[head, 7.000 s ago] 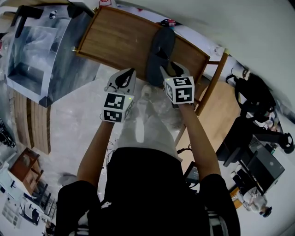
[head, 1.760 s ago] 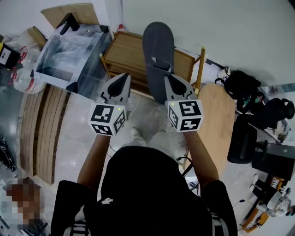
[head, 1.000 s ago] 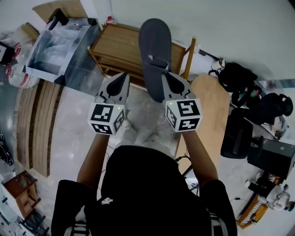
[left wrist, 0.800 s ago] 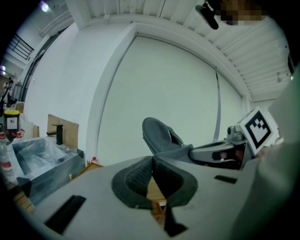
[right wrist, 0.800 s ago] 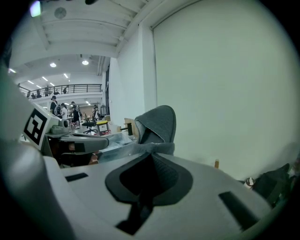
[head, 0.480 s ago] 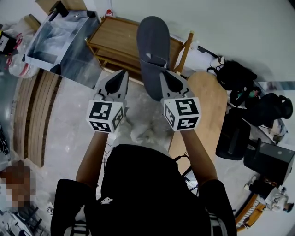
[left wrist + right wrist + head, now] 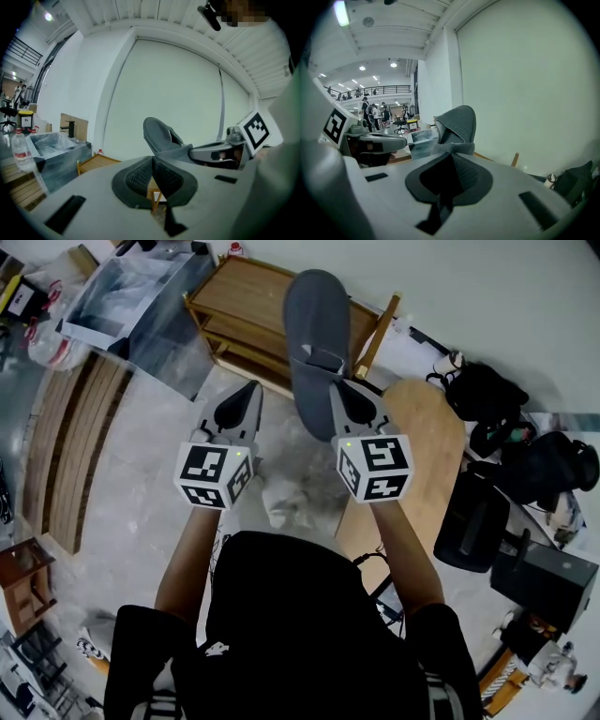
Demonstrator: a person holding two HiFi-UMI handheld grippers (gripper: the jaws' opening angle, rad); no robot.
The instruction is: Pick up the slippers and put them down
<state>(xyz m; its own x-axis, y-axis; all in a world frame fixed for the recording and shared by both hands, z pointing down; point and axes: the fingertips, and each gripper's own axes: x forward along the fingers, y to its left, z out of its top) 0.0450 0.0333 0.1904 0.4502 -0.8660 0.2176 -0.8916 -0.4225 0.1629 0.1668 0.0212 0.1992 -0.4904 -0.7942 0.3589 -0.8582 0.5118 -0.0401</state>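
Right tongs (image 7: 339, 388) clamp the grey slipper (image 7: 317, 329) in the air beside the wooden bench (image 7: 234, 298). Left tongs (image 7: 251, 388) are closed and empty. Setting down remains.

Matt cloth slipper (image 7: 317, 315), wooden table (image 7: 246, 292)

- Nothing here I can read: no word, brand or number comes clear.
- The marker cube (image 7: 214, 474) on my left hand-held gripper (image 7: 251, 386) shows only black-and-white square patterns, no letters.
- The twin cube (image 7: 375, 468) on my right hand-held gripper (image 7: 336, 383) shows the same kind of pattern.
- In the left gripper view, the bottle (image 7: 18, 149) has a red label, too small to read.
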